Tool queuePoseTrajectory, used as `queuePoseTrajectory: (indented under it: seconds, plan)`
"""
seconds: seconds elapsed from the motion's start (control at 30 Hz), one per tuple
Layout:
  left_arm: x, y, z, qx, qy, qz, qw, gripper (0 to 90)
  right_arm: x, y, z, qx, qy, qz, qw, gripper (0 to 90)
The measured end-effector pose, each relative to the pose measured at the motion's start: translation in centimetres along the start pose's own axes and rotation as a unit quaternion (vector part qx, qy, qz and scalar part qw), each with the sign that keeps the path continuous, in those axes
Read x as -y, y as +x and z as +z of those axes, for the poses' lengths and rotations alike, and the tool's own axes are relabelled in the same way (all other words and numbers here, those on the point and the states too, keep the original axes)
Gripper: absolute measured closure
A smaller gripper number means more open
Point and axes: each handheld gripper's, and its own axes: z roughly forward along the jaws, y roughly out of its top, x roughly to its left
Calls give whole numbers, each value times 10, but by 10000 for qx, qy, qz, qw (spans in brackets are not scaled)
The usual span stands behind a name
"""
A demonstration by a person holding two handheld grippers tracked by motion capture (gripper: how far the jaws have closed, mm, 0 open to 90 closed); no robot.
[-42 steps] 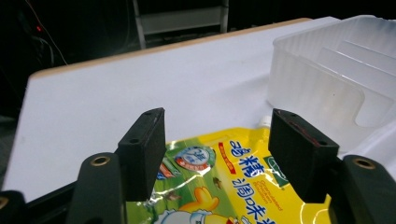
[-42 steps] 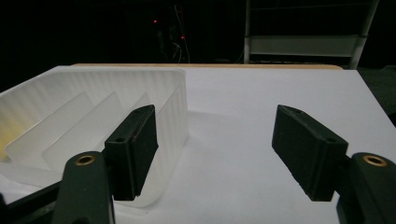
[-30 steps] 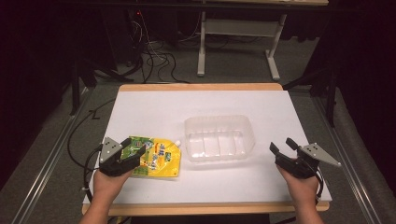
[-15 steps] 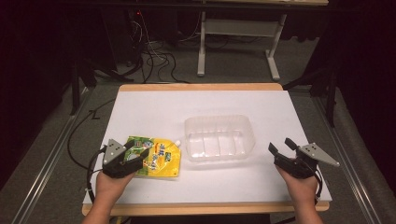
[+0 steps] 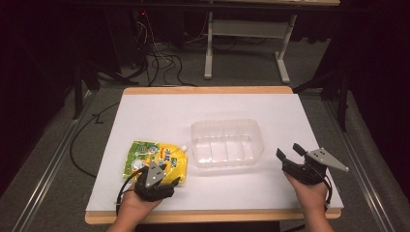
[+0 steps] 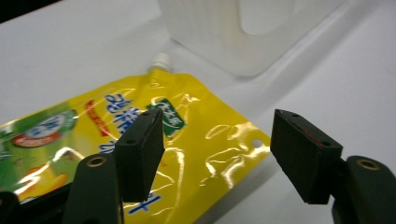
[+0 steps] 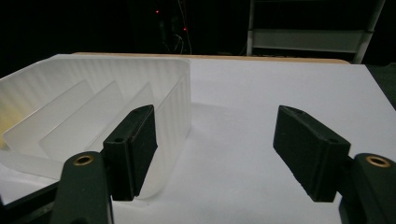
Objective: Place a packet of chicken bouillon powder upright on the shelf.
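On the white tabletop, near its 7 o'clock corner in the high view, the left claw hangs released over the near edge of a yellow pouch, which lies flat just to the 9 o'clock side of a clear plastic tray, apart from it. From the left gripper view the jaws stand wide, one over the pouch and the other off its edge above bare tabletop, so the grasp appears not yet made; the step in hand looks like the approach to pick the pouch up. A likely next move calls for lowering the jaws so they straddle the thin edge, then closing firmly, since the glossy film looks slippery and floppy. At about 4 o'clock the right claw waits released beside the tray, clear of its wall; in the right gripper view its jaws gape with the tray's corner just beyond one of them. The pouch is a soft, shiny, crinkled packet printed in green, blue and white, with a small white spout at one corner pointing toward the tray. The tray is a translucent, ribbed rectangle with rounded corners and low inner dividers, empty so far as can be seen.
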Motion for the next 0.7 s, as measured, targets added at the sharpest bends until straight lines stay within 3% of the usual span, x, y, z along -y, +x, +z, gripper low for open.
queuePoseTrajectory:
  seconds: [0.23,0.4,0.57,0.7]
  plan:
    - [1,-12,13,91,234,279,9993,351,0,-1,0,-8,2,59,10000,313]
    - [3,-23,26,-105,521,697,9961,364,1,-3,-1,-15,-30,140,9999,317]
    - [3,-22,29,-221,541,748,9955,401,1,-4,-1,-20,-43,167,9998,319]
    - [4,-20,28,-282,559,751,9952,500,1,-4,-1,-28,-38,186,9998,321]
